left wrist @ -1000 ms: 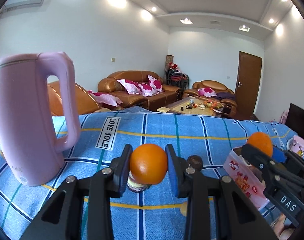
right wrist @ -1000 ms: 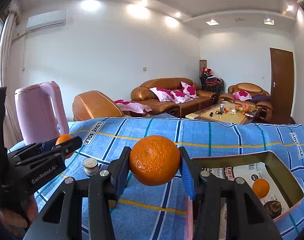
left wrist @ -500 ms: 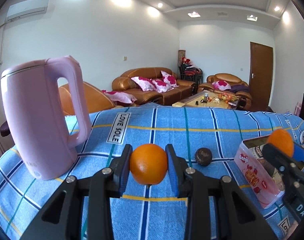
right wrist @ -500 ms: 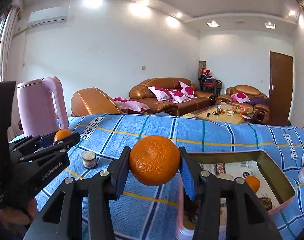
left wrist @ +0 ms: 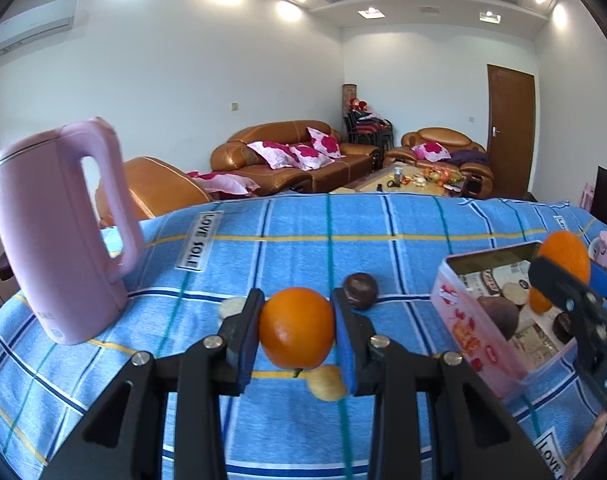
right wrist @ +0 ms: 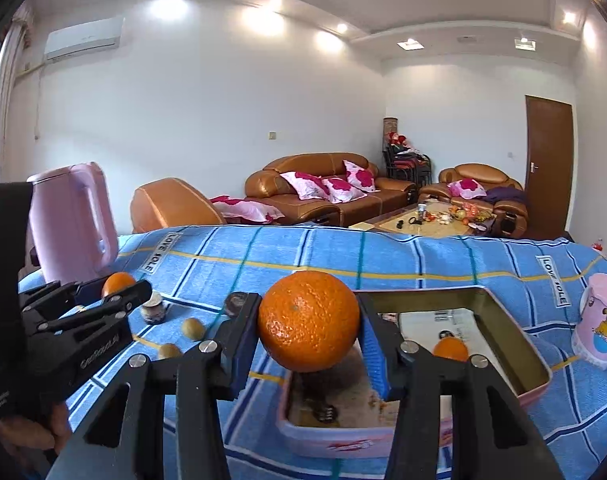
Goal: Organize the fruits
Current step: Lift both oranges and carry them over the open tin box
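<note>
My left gripper is shut on a small orange, held above the blue checked cloth. My right gripper is shut on a larger orange over the near end of the pink tin box. The box sits to the right of the left gripper and holds a small orange and dark round fruits. A dark round fruit lies on the cloth behind the left gripper. From the right wrist view the left gripper shows at the left with its orange.
A pink kettle stands at the left on the cloth. Small yellowish fruits and a small jar lie between the grippers. A pink cup stands right of the box. Sofas and a coffee table are beyond the table.
Both grippers have shifted across the table with their oranges held. The pink box has come nearer to both, and the right orange now hangs over its near end.
</note>
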Action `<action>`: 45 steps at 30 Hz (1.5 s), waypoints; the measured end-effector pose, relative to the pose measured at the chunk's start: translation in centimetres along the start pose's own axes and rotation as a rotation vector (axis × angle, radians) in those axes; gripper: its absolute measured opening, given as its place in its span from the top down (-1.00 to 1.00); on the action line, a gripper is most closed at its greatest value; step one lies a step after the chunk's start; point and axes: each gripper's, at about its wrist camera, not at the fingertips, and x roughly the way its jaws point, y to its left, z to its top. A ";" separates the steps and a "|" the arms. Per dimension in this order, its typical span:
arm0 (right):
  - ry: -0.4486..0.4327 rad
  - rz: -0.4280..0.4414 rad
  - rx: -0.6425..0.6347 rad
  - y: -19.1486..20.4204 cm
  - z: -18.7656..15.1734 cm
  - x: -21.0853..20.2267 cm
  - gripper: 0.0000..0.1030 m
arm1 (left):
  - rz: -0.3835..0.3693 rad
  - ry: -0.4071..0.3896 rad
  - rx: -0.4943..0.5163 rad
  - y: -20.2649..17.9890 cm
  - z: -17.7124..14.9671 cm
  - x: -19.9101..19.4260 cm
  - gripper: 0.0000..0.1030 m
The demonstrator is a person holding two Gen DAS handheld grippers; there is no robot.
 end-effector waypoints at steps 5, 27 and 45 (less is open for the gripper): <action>-0.011 -0.014 0.061 -2.3 0.7 0.0 0.05 | -0.038 0.028 -0.011 -1.4 0.2 0.5 0.31; -0.066 -0.244 0.173 -12.0 2.6 -0.5 0.05 | -0.214 0.011 0.008 -9.3 3.2 1.2 0.31; 0.117 -0.226 0.128 -12.7 1.8 3.8 0.05 | -0.310 0.096 0.056 -16.5 1.5 2.5 0.31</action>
